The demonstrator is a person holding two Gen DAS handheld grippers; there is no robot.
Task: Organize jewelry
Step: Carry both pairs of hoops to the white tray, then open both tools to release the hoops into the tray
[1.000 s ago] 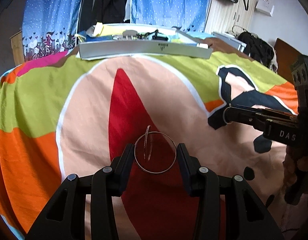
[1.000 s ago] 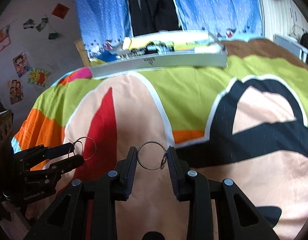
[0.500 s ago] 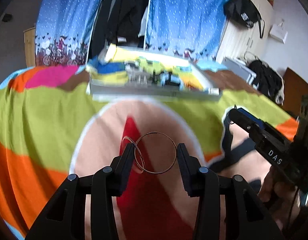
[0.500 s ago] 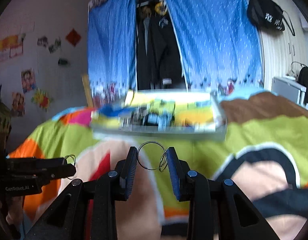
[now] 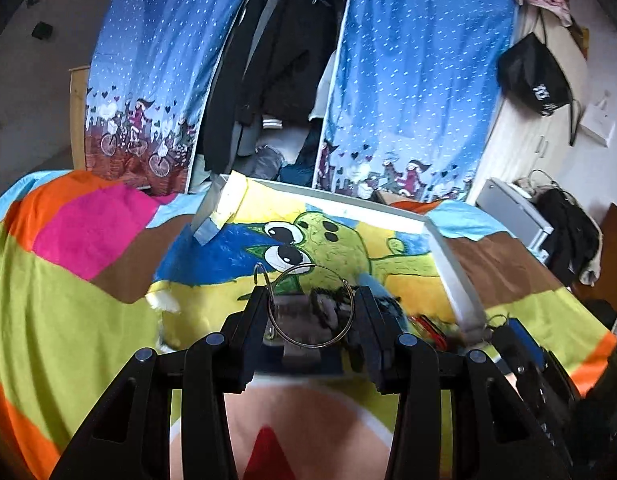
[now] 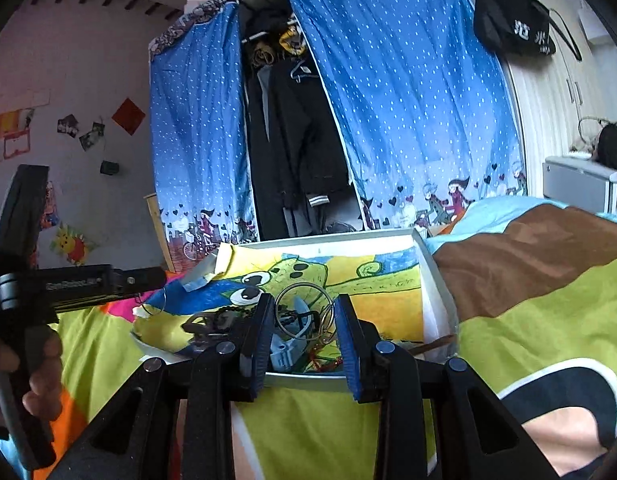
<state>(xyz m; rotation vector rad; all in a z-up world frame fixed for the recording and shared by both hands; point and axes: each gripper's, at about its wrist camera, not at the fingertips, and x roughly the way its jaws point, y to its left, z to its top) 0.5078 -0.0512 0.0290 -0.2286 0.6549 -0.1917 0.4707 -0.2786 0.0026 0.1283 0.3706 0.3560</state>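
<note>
My left gripper [image 5: 311, 307] is shut on a pair of thin silver hoop rings [image 5: 340, 276], held up over the near end of a white tray [image 5: 454, 268]. The tray is lined with a yellow and green cartoon drawing [image 5: 332, 240] and holds a jumble of small dark and red pieces [image 5: 428, 326]. My right gripper [image 6: 305, 312] is shut on another pair of silver hoop rings [image 6: 286, 294], also over the tray's [image 6: 430, 276] near end. The left gripper [image 6: 148, 278] shows at the left of the right wrist view, in a person's hand [image 6: 40, 364].
The tray lies on a bed with a bright green, orange and pink cover [image 5: 60, 320]. Behind it hang blue dotted curtains [image 5: 408, 92] around dark clothes [image 5: 284, 60]. A black bag [image 5: 536, 76] hangs on a pale cabinet at the right.
Both grippers have moved forward across the bed and up, from over the red and peach patch to over the tray's near end. Each keeps its hoop rings.
</note>
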